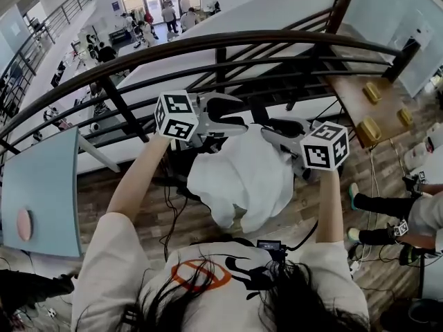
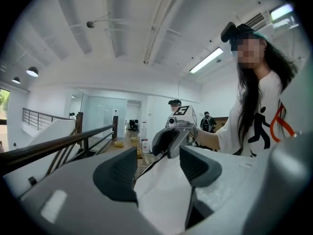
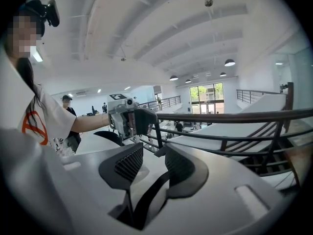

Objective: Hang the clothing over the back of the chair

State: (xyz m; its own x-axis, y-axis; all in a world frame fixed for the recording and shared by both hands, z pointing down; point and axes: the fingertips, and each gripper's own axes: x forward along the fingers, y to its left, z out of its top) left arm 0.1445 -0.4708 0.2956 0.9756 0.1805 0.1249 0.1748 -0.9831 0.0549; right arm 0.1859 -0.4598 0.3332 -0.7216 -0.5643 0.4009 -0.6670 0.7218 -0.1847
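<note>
Left gripper (image 2: 159, 168) and right gripper (image 3: 149, 165) both stood spread in my hands, pads (image 2: 117, 173) clear of the white clothing (image 1: 242, 178) between them, because, I judged, it already draped the chair (image 3: 110, 137) back.

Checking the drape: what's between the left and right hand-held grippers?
White clothing spans from the left hand-held gripper to the right hand-held gripper; the head view shows it.

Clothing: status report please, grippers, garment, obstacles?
Left gripper open, right gripper open. White garment between both jaw pairs, hanging bunched. Railing beyond it.
</note>
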